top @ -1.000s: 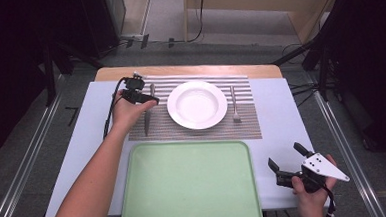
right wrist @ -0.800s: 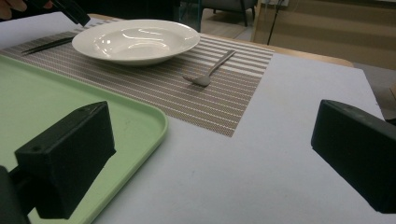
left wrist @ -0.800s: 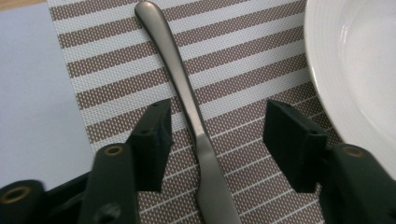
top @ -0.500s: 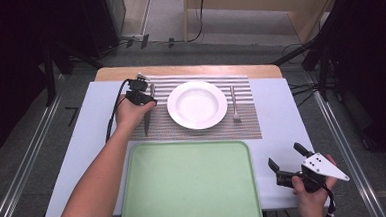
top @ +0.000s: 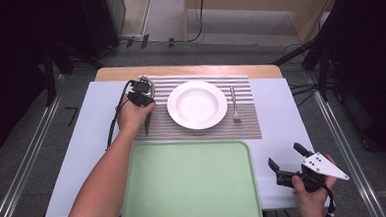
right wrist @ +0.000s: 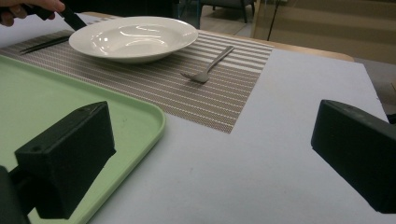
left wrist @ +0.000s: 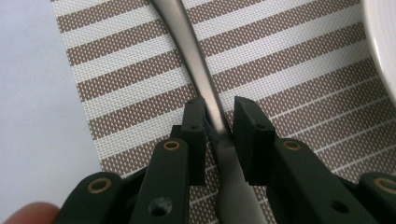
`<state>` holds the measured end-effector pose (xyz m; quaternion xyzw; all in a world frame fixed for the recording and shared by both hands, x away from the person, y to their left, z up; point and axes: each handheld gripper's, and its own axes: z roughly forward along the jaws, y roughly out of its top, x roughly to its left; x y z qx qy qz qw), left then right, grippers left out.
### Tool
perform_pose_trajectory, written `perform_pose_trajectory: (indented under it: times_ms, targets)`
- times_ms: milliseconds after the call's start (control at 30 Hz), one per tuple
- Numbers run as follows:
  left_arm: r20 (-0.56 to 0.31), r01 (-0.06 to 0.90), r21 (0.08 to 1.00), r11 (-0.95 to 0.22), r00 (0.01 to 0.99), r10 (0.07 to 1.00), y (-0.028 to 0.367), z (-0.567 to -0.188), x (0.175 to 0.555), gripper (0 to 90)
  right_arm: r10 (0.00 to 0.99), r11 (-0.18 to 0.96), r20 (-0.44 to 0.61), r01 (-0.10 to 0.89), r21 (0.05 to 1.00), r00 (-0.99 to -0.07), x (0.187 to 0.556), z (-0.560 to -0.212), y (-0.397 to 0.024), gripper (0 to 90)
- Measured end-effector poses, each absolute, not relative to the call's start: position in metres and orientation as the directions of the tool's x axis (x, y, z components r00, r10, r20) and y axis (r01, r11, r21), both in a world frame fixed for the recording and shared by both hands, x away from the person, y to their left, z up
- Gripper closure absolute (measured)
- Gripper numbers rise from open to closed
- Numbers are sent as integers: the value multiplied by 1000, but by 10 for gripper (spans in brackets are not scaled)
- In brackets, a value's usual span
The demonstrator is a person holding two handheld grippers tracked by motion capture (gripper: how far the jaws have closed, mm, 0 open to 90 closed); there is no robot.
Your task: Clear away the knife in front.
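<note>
A table knife (left wrist: pixel 196 60) lies on the striped placemat (top: pixel 202 130) left of the white plate (top: pixel 197 104). My left gripper (top: pixel 144 102) points down at it. In the left gripper view the left gripper (left wrist: pixel 218 121) has its jaws on either side of the knife where handle meets blade; they have just been closing and the pads sit against the metal. The blade (top: pixel 146 125) pokes out below my hand. My right gripper (top: pixel 284 155) rests open at the table's front right corner, and in its own view (right wrist: pixel 210 154) nothing is between its jaws.
A fork (top: pixel 235 106) lies on the placemat right of the plate. A large green tray (top: pixel 190 184) takes up the front middle of the table. White table surface (top: pixel 276 114) runs between the placemat and my right gripper.
My left hand has shifted a little right and down onto the knife, and its gripper now sits over the handle. The right hand has not moved.
</note>
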<state>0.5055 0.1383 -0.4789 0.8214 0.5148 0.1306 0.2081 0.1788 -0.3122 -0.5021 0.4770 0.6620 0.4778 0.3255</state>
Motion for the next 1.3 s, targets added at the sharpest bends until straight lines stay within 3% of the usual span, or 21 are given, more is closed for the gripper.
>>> perform_pose_trajectory:
  times_ms: [300,533,1000,1133,1300]
  targets:
    - [-29,815,446,-369,426,904,141,-477,511,790,942,78,35,320,944,-333,177,-501,-314,0]
    - [12,809,422,-410,448,894,136,-475,513,788,945,73,38,321,944,-326,176,-501,-315,0]
    - [27,777,446,-443,483,875,137,-477,510,796,948,49,60,329,943,-311,177,-501,-318,0]
    - [-22,779,468,-417,482,876,145,-478,510,797,949,44,61,323,945,-308,177,-501,-318,0]
    - [-13,772,462,-436,497,867,145,-477,506,797,950,44,61,325,945,-305,177,-501,-319,0]
